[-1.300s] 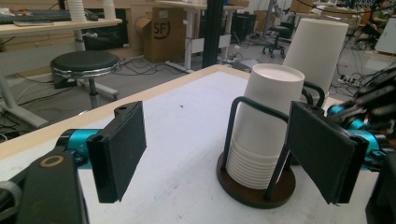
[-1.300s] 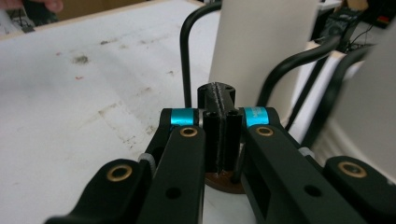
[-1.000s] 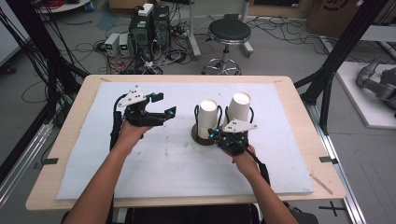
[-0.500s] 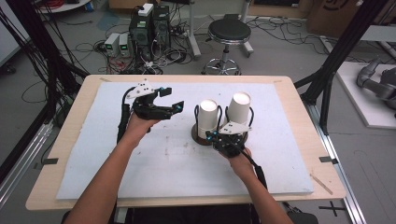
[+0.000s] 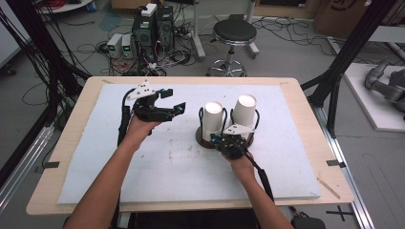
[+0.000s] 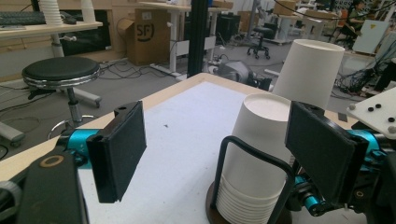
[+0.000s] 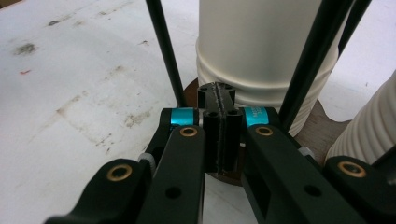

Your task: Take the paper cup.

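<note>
High view: two stacks of white paper cups stand in a black wire rack on a round brown base, on the white foam sheet covering the wooden table.
Right gripper: jaws pressed flat together, nothing between them, tips at the base's rim, at 6 o'clock from the cups.
Right gripper view: closed jaws point at the nearer stack.
Left gripper: jaws wide apart, empty, at 9 o'clock from the cups, near but apart.
Left gripper view: stacks show between the spread pads.
</note>
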Available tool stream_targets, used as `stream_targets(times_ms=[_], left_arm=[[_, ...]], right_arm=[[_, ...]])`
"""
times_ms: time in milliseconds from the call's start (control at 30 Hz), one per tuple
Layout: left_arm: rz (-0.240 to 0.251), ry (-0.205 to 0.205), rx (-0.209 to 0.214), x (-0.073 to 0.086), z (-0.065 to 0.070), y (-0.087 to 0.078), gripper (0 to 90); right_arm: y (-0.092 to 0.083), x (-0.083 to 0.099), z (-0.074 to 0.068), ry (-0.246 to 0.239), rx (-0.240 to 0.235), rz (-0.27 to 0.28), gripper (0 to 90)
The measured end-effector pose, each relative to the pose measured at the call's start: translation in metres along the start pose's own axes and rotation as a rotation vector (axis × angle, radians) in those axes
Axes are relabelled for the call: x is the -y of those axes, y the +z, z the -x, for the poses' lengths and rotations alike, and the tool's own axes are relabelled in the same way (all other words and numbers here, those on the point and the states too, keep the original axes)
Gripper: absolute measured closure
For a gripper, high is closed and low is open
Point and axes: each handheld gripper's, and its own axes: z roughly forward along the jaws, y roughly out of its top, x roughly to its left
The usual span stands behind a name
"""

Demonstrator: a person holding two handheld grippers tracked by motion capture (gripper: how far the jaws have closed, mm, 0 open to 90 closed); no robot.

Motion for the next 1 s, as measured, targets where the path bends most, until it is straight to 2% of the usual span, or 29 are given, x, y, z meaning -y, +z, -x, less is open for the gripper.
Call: stream_targets(times_ms=[333, 633, 833, 1000], left_arm=[[0.0, -0.004, 0.001, 0.0, 0.0, 0.001, 20.6], [0.004, -0.009, 0.009, 0.0, 0.001, 0.003, 20.6], [-0.001, -0.005, 0.041, -0.006, 0.004, 0.013, 20.6], [-0.02, -0.003, 0.074, -0.012, 0.008, 0.031, 20.6]], right_arm=[[0.001, -0.002, -0.003, 0.021, 0.014, -0.005, 90.0], [0.002, -0.003, -0.003, 0.019, 0.014, -0.01, 90.0], [0.002, -0.004, -0.002, 0.02, 0.012, -0.012, 90.0], [0.002, -0.004, -0.003, 0.031, 0.01, -0.014, 90.0]])
